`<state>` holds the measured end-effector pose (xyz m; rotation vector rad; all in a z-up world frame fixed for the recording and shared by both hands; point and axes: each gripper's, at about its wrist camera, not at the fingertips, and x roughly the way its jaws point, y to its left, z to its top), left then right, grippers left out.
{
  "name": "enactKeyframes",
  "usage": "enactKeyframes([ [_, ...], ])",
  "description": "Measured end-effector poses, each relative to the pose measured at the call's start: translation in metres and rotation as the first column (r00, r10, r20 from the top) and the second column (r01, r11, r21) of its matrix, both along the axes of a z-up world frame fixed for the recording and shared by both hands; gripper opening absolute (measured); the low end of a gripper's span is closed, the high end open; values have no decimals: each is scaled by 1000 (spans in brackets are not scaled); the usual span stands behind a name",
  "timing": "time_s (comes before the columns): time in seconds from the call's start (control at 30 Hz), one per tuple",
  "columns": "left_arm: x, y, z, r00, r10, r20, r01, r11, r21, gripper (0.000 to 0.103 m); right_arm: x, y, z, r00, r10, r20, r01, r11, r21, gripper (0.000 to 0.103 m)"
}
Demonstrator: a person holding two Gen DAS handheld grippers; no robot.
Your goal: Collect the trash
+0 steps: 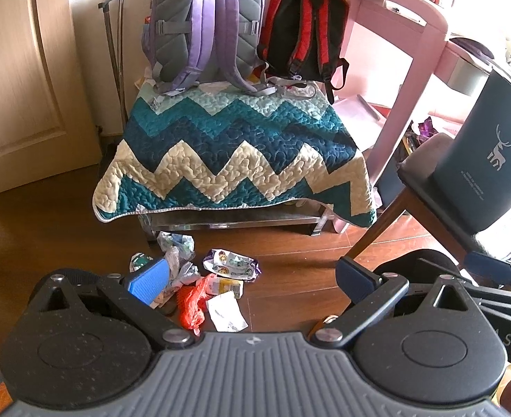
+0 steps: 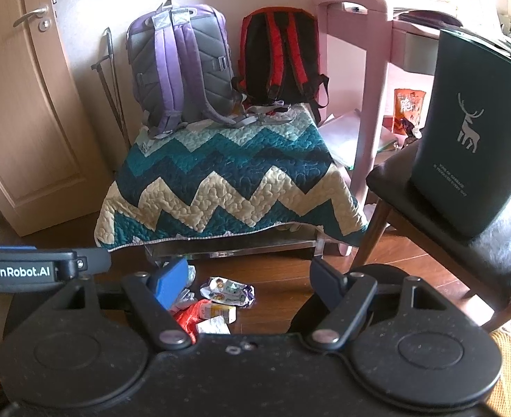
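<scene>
Both the left gripper (image 1: 252, 278) and the right gripper (image 2: 248, 279) gape wide, holding nothing. Just beyond them, a heap of crumpled wrappers (image 1: 203, 285) lies on the brown wooden floor (image 1: 290, 278), nearer each left finger. Behind stands a zigzag-quilted bench (image 1: 234, 153); right, a dark deer-printed bin (image 2: 471, 139) sits on a black-cushioned chair (image 2: 499, 250).
</scene>
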<state>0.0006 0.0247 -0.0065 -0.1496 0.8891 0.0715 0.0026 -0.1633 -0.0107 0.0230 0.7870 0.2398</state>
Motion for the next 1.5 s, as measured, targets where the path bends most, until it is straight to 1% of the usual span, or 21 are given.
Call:
enactKeyframes([
  [0.23, 19, 9, -8, 1000, 14, -15, -14, 1000, -9, 103, 15, 6, -2, 1000, 19, -17, -20, 999, -34, 77],
  [0.37, 31, 10, -13, 1000, 16, -15, -16, 1000, 8, 103, 26, 14, -2, 999, 31, -14, -31, 998, -63, 77],
  [0.6, 60, 20, -24, 999, 31, -32, -30, 999, 31, 103, 58, 22, -14, 997, 64, -52, -69, 994, -85, 77],
  [0.7, 75, 27, -34, 998, 42, -44, -40, 998, 42, 103, 79, 25, -23, 994, 86, -71, -92, 993, -79, 77],
  [0.83, 100, 41, -52, 996, 63, -57, -59, 996, 66, 103, 109, 38, -43, 986, 143, -88, -149, 986, -68, 77],
  [0.9, 113, 51, -61, 994, 89, -62, -84, 993, 82, 103, 123, 46, -53, 982, 159, -101, -166, 984, -69, 77],
  [1.0, 127, 69, -72, 990, 125, -57, -120, 989, 85, 103, 144, 56, -64, 978, 170, -121, -178, 983, -56, 77],
  [1.1, 139, 84, -80, 987, 153, -55, -148, 985, 92, 103, 156, 63, -71, 974, 184, -131, -192, 980, -48, 77],
  [1.2, 151, 97, -88, 984, 171, -59, -166, 983, 84, 103, 167, 69, -79, 972, 188, -143, -196, 979, -48, 77],
  [1.37, 167, 112, -104, 980, 190, -56, -186, 980, 72, 103, 182, 84, -96, 968, 196, -157, -209, 975, -72, 77],
  [1.5, 179, 121, -125, 975, 201, -93, -195, 978, 70, 103, 195, 94, -113, 962, 214, -170, -232, 969, -88, 77],
])
